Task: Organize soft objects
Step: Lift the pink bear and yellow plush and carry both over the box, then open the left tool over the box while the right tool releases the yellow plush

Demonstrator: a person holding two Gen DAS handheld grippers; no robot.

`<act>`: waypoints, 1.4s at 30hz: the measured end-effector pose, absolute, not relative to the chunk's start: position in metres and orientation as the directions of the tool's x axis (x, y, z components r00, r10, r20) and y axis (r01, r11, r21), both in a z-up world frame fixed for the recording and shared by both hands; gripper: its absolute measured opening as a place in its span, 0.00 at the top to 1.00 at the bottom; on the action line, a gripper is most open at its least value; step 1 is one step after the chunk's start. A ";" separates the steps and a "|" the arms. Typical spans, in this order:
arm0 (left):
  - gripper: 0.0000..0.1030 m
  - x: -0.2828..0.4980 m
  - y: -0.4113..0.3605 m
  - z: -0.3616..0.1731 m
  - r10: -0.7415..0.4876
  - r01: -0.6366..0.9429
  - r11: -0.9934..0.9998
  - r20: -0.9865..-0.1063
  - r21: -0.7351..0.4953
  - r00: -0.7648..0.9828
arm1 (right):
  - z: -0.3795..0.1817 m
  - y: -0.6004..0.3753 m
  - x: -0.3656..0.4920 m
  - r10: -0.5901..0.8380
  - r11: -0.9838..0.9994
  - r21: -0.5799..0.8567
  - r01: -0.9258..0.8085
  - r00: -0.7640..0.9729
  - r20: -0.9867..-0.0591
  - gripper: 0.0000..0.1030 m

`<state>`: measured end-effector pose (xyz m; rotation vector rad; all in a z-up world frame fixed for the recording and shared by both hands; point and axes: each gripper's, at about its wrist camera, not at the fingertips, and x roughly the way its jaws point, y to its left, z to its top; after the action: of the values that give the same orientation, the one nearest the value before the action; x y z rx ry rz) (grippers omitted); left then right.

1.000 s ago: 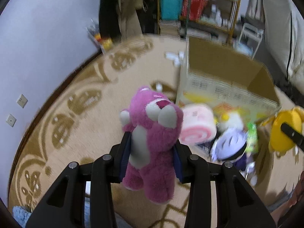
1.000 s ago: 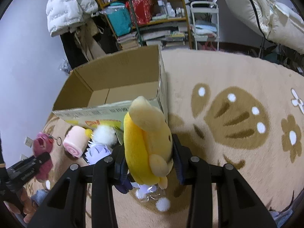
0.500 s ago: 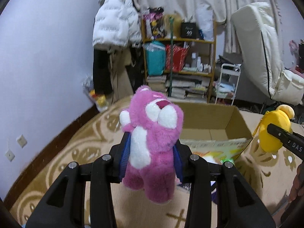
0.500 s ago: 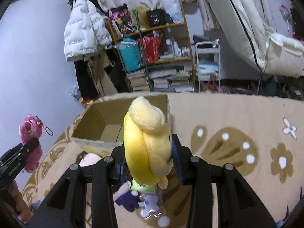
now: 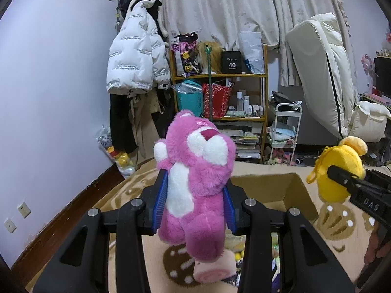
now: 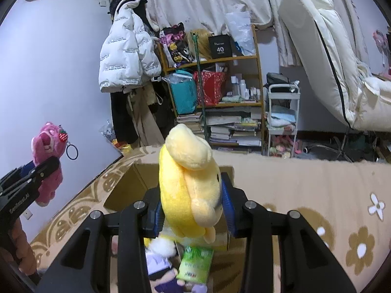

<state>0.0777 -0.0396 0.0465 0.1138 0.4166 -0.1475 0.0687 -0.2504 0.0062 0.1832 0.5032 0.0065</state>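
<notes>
Left hand-held gripper (image 5: 195, 207) around pink bear (image 5: 195, 178)

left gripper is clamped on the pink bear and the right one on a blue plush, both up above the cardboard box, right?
Not quite: the plush in the right gripper is yellow, not blue, as the right wrist view shows. The rest holds: the left gripper clamps the pink bear, both raised above the cardboard box.

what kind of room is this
Most likely a lived-in bedroom or spare room: a mattress leans on the curtained wall, a cluttered shelf holds books and bags, and a puffer jacket hangs nearby.
</notes>
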 end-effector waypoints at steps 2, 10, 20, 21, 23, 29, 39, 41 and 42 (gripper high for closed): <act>0.62 0.086 -0.045 0.045 -0.130 0.181 0.980 -0.415 0.085 0.901 | 0.004 -0.248 0.079 0.047 0.988 0.154 0.030 0.880 -0.473 0.60; 0.61 0.110 -0.058 0.019 -0.159 0.220 0.972 -0.459 0.081 0.874 | -0.018 -0.246 0.102 0.068 0.987 0.162 0.011 0.879 -0.472 0.59; 0.60 0.129 -0.071 -0.012 -0.186 0.268 0.960 -0.530 0.081 0.827 | -0.045 -0.247 0.114 0.098 0.983 0.185 0.001 0.845 -0.526 0.58; 0.60 0.131 -0.072 -0.016 -0.183 0.268 0.960 -0.538 0.084 0.823 | -0.047 -0.247 0.115 0.096 0.984 0.179 0.001 0.842 -0.531 0.58; 0.60 0.135 -0.074 -0.021 -0.185 0.271 0.959 -0.555 0.077 0.811 | -0.052 -0.246 0.117 0.087 0.986 0.166 0.005 0.834 -0.544 0.58; 0.59 0.145 -0.074 -0.034 -0.200 0.278 0.960 -0.600 0.038 0.774 | -0.062 -0.249 0.124 0.088 0.983 0.182 0.021 0.816 -0.571 0.57; 0.46 0.150 -0.068 -0.043 -0.150 0.237 0.970 -0.635 0.054 0.758 | -0.067 -0.256 0.129 0.109 0.975 0.218 0.028 0.800 -0.590 0.53; 0.44 0.149 -0.066 -0.042 -0.143 0.234 0.971 -0.638 0.059 0.757 | -0.066 -0.256 0.129 0.111 0.975 0.221 0.025 0.804 -0.585 0.47; 0.40 0.149 -0.065 -0.042 -0.140 0.233 0.971 -0.639 0.063 0.756 | -0.066 -0.256 0.127 0.108 0.976 0.218 0.027 0.806 -0.582 0.42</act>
<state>0.1486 -0.0649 -0.0418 0.1418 0.6845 -0.2037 0.1273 -0.2559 -0.0657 0.2210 0.6328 0.0436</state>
